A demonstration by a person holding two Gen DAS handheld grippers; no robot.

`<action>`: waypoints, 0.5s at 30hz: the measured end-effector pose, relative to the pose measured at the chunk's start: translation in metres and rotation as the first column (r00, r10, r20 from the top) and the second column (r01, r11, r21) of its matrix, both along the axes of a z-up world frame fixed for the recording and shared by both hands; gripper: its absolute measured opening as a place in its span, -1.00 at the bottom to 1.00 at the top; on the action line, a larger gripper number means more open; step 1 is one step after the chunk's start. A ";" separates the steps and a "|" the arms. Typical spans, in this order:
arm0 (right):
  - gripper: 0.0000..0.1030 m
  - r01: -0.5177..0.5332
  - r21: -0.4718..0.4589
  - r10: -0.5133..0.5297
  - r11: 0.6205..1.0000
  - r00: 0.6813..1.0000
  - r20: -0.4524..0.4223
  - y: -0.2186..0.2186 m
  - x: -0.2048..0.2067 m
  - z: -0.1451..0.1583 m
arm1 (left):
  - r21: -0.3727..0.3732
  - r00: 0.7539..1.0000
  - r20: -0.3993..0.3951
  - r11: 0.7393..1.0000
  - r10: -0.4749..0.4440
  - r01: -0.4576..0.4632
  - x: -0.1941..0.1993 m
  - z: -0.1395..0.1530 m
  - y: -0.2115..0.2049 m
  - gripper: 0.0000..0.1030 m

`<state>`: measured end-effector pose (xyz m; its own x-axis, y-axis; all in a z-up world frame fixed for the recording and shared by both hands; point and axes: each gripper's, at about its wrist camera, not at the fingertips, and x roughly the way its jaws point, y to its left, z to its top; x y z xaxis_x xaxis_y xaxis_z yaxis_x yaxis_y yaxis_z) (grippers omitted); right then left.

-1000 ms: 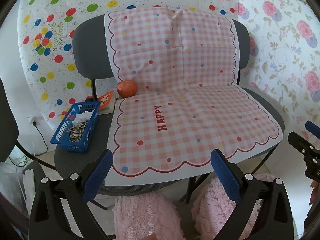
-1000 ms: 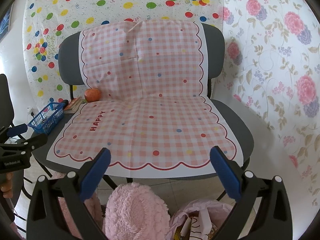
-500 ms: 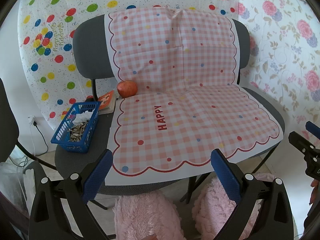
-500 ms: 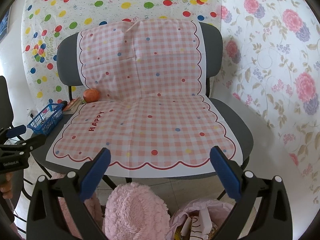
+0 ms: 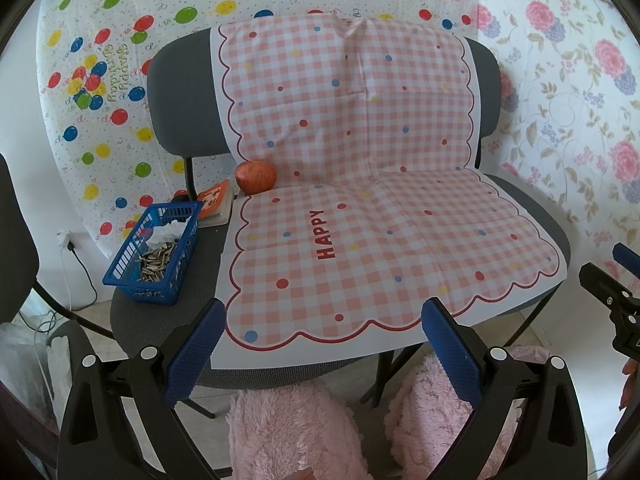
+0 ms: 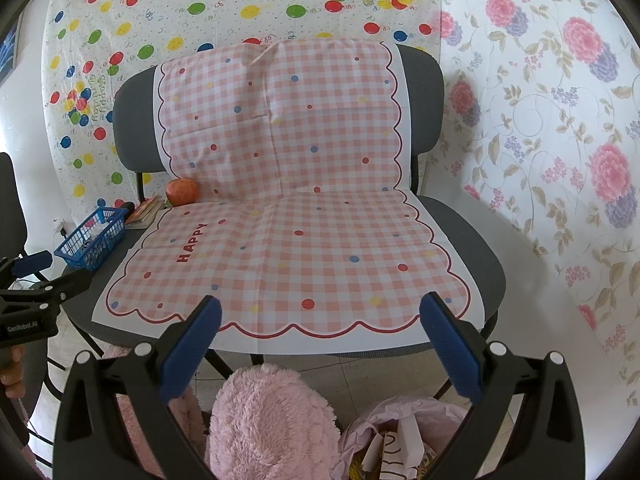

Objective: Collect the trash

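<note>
A blue basket point(image 5: 154, 254) stands on the chair seat's left edge and holds sunflower seed shells point(image 5: 155, 263) and a crumpled white tissue point(image 5: 167, 233). It also shows in the right wrist view point(image 6: 93, 238). My left gripper point(image 5: 322, 342) is open and empty, in front of the seat's front edge. My right gripper point(image 6: 320, 336) is open and empty, further right before the same edge. A bag with pink lining and paper scraps point(image 6: 396, 436) sits on the floor below the right gripper.
A grey two-seat chair point(image 5: 188, 92) is draped with a pink checked "HAPPY" cloth point(image 5: 360, 216). An apple point(image 5: 256, 176) and an orange booklet point(image 5: 214, 200) lie at the seat's back left. Pink fluffy slippers point(image 5: 292, 432) are below. Another dark chair point(image 5: 16, 224) stands left.
Both grippers have barely moved. The right wrist view has drifted a little to the left. Both stay open and empty.
</note>
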<state>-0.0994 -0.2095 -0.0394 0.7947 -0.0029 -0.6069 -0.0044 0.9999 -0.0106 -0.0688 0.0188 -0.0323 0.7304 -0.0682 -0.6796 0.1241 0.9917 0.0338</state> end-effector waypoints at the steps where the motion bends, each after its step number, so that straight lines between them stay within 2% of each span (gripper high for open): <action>1: 0.88 0.000 0.000 0.000 1.000 1.000 0.000 0.000 0.000 0.000 | 0.000 1.000 0.000 1.000 0.000 0.000 0.000 0.000 0.000 0.88; 15: 0.88 0.000 0.001 0.000 1.000 1.000 -0.002 -0.002 0.000 0.001 | -0.001 1.000 -0.001 1.000 0.003 -0.003 0.000 0.000 0.000 0.88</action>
<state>-0.0992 -0.2118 -0.0387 0.7936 -0.0023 -0.6084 -0.0045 0.9999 -0.0096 -0.0691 0.0187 -0.0325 0.7296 -0.0668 -0.6806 0.1212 0.9921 0.0325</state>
